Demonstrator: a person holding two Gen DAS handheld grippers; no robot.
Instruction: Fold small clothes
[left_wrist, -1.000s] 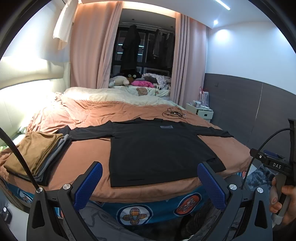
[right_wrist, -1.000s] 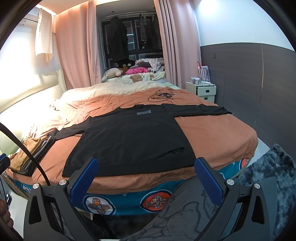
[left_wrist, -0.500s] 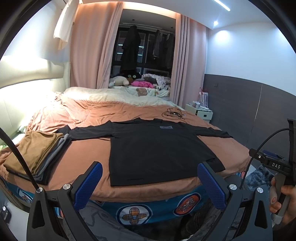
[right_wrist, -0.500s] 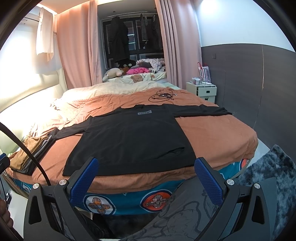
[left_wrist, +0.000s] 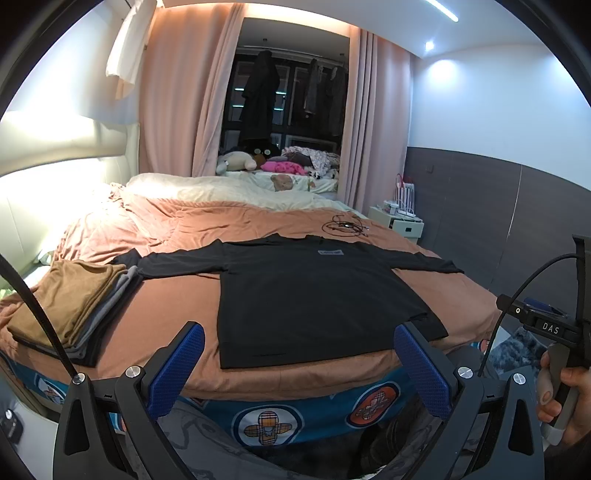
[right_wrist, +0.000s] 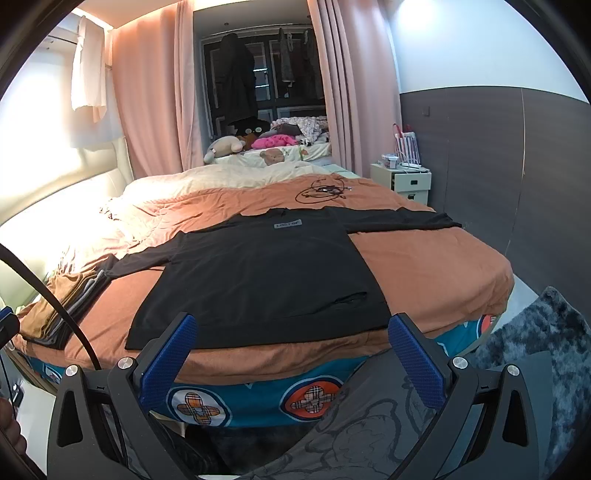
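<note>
Black shirt (left_wrist: 317, 295) flat on bed (left_wrist: 177, 314)

Bare bedspread (right_wrist: 424, 266) right of black shirt (right_wrist: 266, 273): open approach. Left side blocked by folded stack (left_wrist: 70, 302); cable tangle (right_wrist: 321, 190) beyond the collar.

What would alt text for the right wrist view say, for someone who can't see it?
A black long-sleeved shirt lies flat, sleeves spread, on an orange bedspread, with the open right gripper held empty in front of the bed's near edge. A stack of folded clothes sits at the bed's left, and a tangle of cables lies beyond the shirt.
</note>
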